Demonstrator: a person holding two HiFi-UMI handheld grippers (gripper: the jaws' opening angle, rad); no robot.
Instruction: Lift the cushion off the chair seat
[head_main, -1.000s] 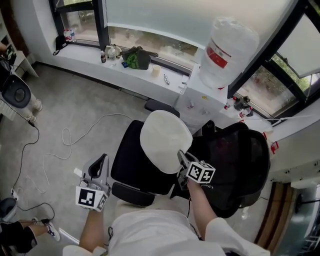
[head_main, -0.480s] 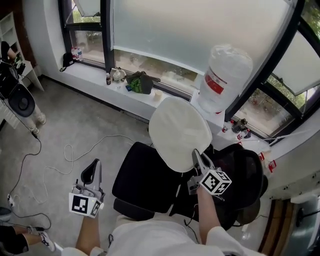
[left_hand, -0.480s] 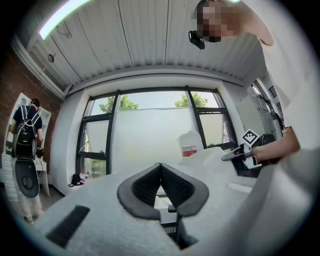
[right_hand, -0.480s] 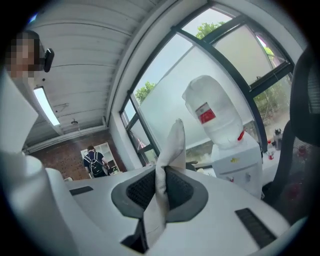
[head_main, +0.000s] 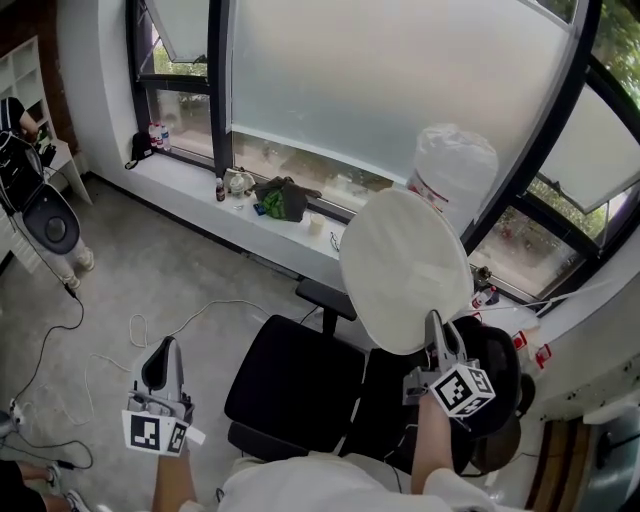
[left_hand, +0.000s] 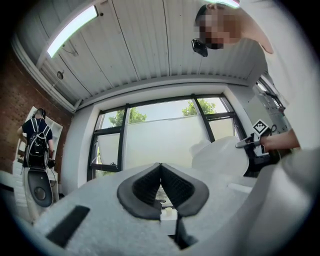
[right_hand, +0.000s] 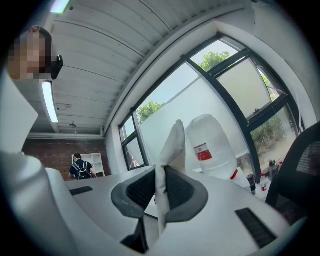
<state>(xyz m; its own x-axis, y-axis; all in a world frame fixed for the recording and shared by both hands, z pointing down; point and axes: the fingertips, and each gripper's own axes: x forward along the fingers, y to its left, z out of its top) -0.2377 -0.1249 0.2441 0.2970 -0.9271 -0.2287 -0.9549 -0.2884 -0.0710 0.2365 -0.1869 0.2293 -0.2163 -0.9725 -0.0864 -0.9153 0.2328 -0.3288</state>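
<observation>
The round white cushion (head_main: 405, 270) hangs in the air above the black chair seat (head_main: 295, 385), clear of it and tilted nearly upright. My right gripper (head_main: 437, 335) is shut on the cushion's lower edge. In the right gripper view the cushion (right_hand: 172, 145) stands as a thin white fold pinched between the dark pads (right_hand: 182, 190). My left gripper (head_main: 162, 352) is out to the left of the chair, shut and holding nothing. In the left gripper view its tips (left_hand: 160, 167) meet, and the cushion (left_hand: 220, 155) shows to the right.
A water dispenser with a large bottle (head_main: 455, 165) stands behind the chair by the window. The chair's mesh back (head_main: 495, 365) is at the right. A green-and-black bag (head_main: 283, 197) lies on the windowsill. Cables (head_main: 150, 320) trail on the floor at left.
The right gripper has raised the cushion off the seat, up and to the right, and tipped it more upright. The left gripper has also risen a little.
</observation>
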